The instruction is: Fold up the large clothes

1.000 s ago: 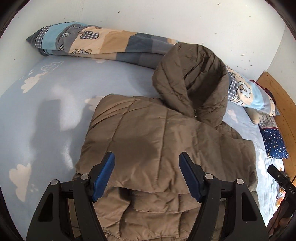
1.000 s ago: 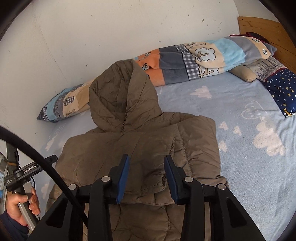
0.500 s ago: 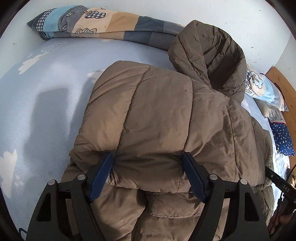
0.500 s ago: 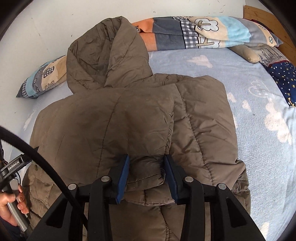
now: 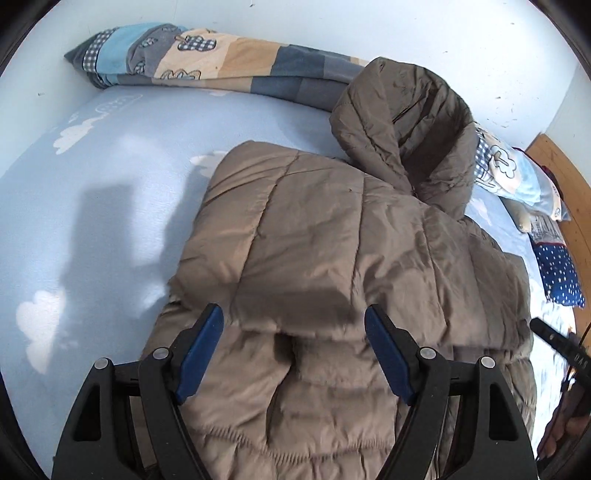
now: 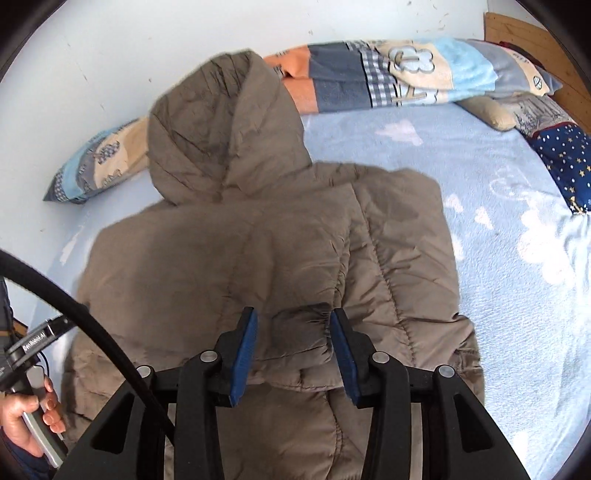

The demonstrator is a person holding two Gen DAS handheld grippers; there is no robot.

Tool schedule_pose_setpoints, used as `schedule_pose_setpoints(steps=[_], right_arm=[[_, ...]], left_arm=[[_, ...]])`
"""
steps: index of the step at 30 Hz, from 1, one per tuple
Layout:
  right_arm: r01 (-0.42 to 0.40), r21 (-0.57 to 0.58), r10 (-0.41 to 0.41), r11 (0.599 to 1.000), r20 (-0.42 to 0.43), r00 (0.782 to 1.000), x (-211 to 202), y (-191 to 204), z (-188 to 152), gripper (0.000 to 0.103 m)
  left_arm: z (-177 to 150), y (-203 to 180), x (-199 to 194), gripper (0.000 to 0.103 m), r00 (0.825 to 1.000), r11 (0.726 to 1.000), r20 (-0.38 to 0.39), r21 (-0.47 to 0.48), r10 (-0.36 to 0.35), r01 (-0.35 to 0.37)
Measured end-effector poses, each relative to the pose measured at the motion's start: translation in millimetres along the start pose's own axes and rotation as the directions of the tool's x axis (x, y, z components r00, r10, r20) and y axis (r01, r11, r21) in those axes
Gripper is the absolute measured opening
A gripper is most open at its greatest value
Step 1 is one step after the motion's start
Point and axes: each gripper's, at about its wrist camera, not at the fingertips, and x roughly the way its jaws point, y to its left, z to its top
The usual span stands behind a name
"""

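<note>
A brown quilted hooded jacket (image 5: 332, 236) lies on the light-blue bed sheet (image 5: 92, 177), its sleeves folded in over the body and its hood (image 5: 406, 122) resting against the rolled blanket. It also shows in the right wrist view (image 6: 258, 251). My left gripper (image 5: 293, 325) is open, its blue pads just above the folded sleeve cuff, holding nothing. My right gripper (image 6: 293, 328) is open with narrower jaws that flank a bunched sleeve cuff (image 6: 299, 332) without clearly pinching it.
A rolled patterned blanket (image 5: 221, 62) runs along the white wall. A navy star pillow (image 6: 565, 155) and a beige cushion (image 6: 487, 110) lie by the wooden headboard (image 6: 517, 33). My other hand and its gripper handle show at the left edge of the right wrist view (image 6: 29, 373).
Both grippers pressed close down onto the folded sleeves half a second ago, then pulled back and up. The jacket stays folded on the bed.
</note>
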Motion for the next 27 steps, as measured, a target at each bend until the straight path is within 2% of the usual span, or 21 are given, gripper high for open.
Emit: schedule_pose_setpoints(steps=[7,12,21,27], right_arm=[[-0.02,-0.047,0.022,0.999,0.055,0.998,-37,7,-14,0.045],[-0.017,-0.048,0.02,0.999,0.053,0.998,-42,4,-17,0.045],[-0.032,0.017,0.031,0.999,0.013,0.999,-24,-10,-12,0.045],[-0.009,0.033,0.012,0.999,-0.064,0.998,6,-11,-11,0.045]], left_arm=[[-12,-4,-46,0.079,0.999,0.998,0.051,0.06,0.012,-0.015],[-13,-6,-49,0.079,0.998,0.998,0.051,0.062,0.023,-0.026],[-19,-27,-7,0.079,0.999,0.997,0.014,0.066,0.044,-0.045],[-25,-27,31,0.079,0.995,0.994,-0.07,0.079,0.074,-0.069]])
